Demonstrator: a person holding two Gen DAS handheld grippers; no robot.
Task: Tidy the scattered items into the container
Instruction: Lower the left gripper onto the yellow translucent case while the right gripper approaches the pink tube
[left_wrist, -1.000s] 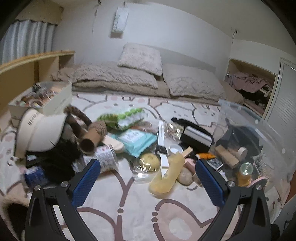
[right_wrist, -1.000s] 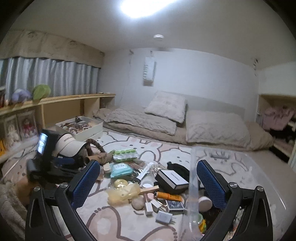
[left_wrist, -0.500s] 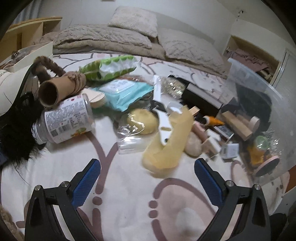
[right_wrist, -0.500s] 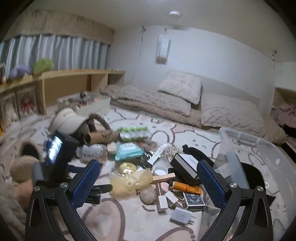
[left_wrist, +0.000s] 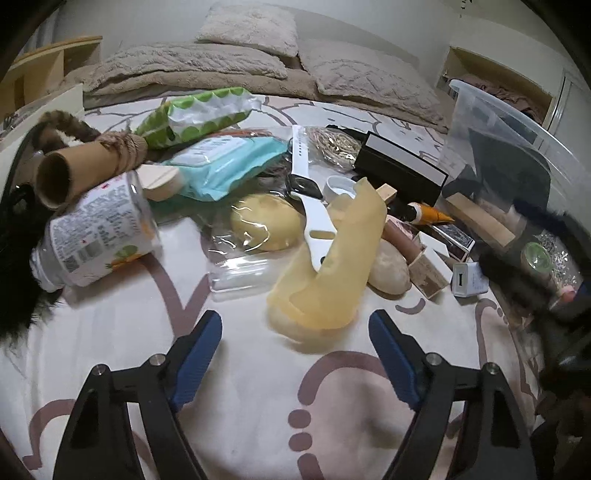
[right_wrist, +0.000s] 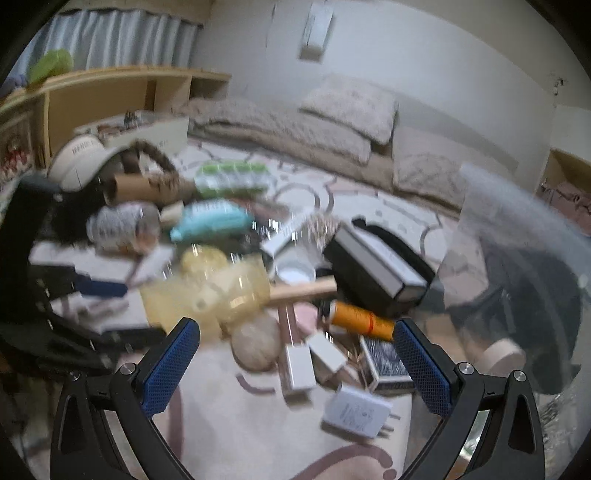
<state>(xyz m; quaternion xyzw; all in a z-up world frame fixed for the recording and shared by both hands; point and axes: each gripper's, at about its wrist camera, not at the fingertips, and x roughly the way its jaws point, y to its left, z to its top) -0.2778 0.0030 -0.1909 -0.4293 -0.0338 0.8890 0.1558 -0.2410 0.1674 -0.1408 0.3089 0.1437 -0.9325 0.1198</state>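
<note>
Scattered items lie on a patterned rug beside a clear plastic container (left_wrist: 498, 147), which holds a few things. My left gripper (left_wrist: 295, 350) hovers low over the rug with its jaws closing and nothing between them. Just ahead of its fingertips lies a floppy yellow translucent item (left_wrist: 328, 273), with a white watch (left_wrist: 310, 199) draped over it. My right gripper (right_wrist: 295, 365) is open and empty above a stone (right_wrist: 255, 343), small white boxes (right_wrist: 295, 365), a white charger (right_wrist: 356, 410) and an orange tube (right_wrist: 360, 319). The container (right_wrist: 517, 295) is to its right.
A labelled jar (left_wrist: 99, 232), a cardboard tube (left_wrist: 81, 170), a green pack (left_wrist: 199, 118), a teal pack (left_wrist: 225, 166) and a black box (left_wrist: 399, 173) crowd the pile. Bedding with pillows (left_wrist: 251, 33) lies behind. A cap (right_wrist: 81, 158) and a wooden shelf (right_wrist: 110, 92) stand at left.
Both grippers have sunk toward the pile, so the items look larger and nearer. The left jaws have narrowed. The right view is now blurred with motion.
</note>
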